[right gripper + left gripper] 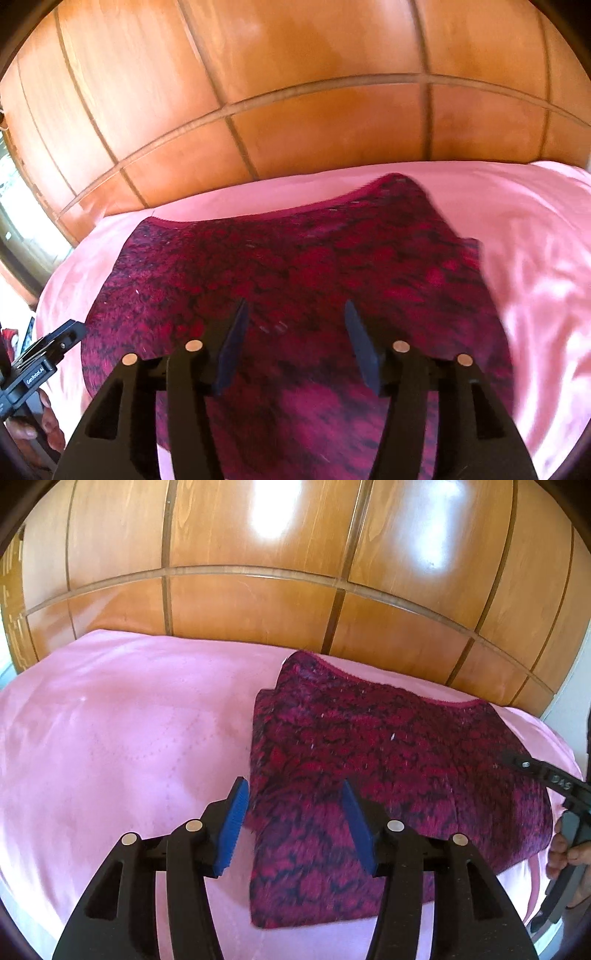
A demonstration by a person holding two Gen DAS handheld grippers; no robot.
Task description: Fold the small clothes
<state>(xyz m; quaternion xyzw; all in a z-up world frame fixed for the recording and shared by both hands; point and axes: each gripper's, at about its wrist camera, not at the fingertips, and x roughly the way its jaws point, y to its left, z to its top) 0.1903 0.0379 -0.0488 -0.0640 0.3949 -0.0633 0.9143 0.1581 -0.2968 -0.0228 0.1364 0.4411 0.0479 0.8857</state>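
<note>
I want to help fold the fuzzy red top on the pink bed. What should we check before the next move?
1. Left hand-held gripper open: ok, jaws apart with nothing between them.
2. Right hand-held gripper open: ok, jaws apart over the fabric.
3. Top on the pink sheet: ok, it lies within the bed.
4. Top lies smooth: not ok, the left edge shows doubled layers and a bump rises at the far edge.
5. Left hand-held gripper lined up with an edge: ok, it straddles the near left edge.
6. Sleeves tucked in: cannot tell, none show clearly.
</note>
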